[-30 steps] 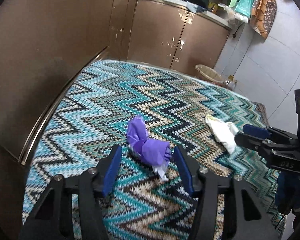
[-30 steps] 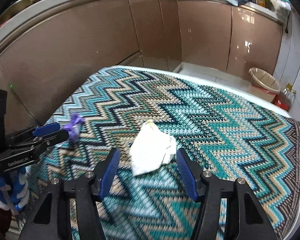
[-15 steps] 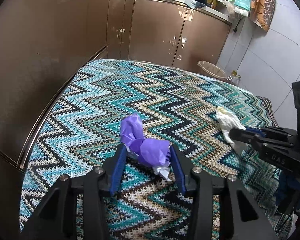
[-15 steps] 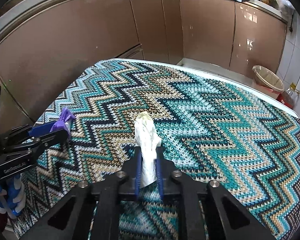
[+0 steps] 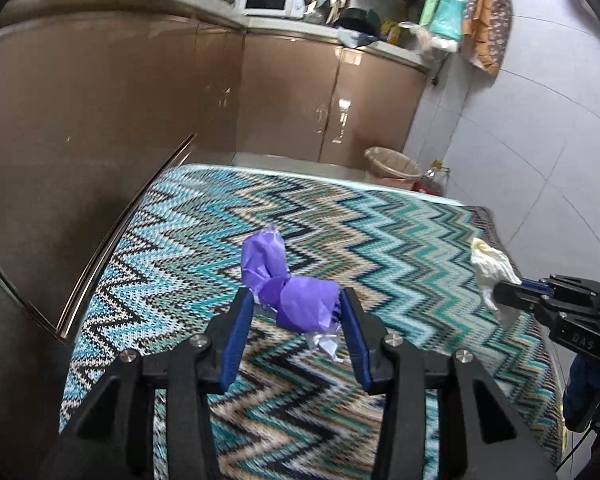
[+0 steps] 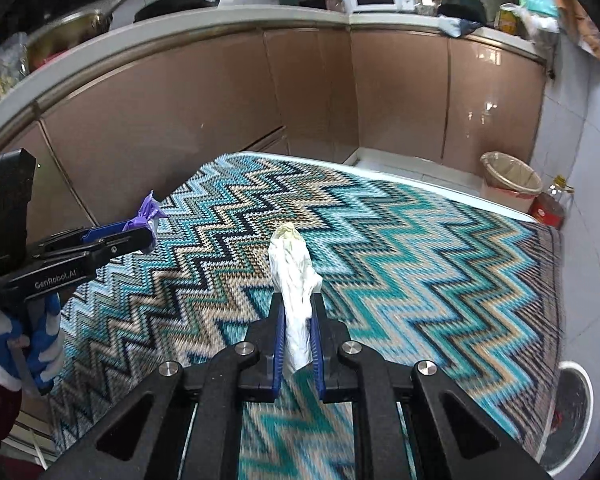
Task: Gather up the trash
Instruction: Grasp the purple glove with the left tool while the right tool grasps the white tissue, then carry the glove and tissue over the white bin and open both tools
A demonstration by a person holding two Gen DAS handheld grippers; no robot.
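My left gripper (image 5: 296, 304) is shut on a crumpled purple wrapper (image 5: 296, 300) and holds it above the zigzag rug (image 5: 380, 240). My right gripper (image 6: 296, 312) is shut on a crumpled white tissue (image 6: 294, 280), also lifted off the rug. The right gripper with the tissue (image 5: 490, 270) shows at the right edge of the left wrist view. The left gripper with the purple wrapper (image 6: 146, 216) shows at the left of the right wrist view. A lined trash bin (image 6: 508, 184) stands on the floor past the rug's far right corner; it also shows in the left wrist view (image 5: 392, 164).
Brown kitchen cabinets (image 6: 400, 92) run along the far side and left of the rug. A red bottle (image 6: 548, 208) stands beside the bin. A round white object (image 6: 572, 416) lies at the rug's right edge. A microwave (image 5: 268, 0) and clutter sit on the counter.
Both grippers closed on their pieces and lifted them off the rug: the left on the purple wrapper, the right on the white tissue. Both views rose and tilted up.
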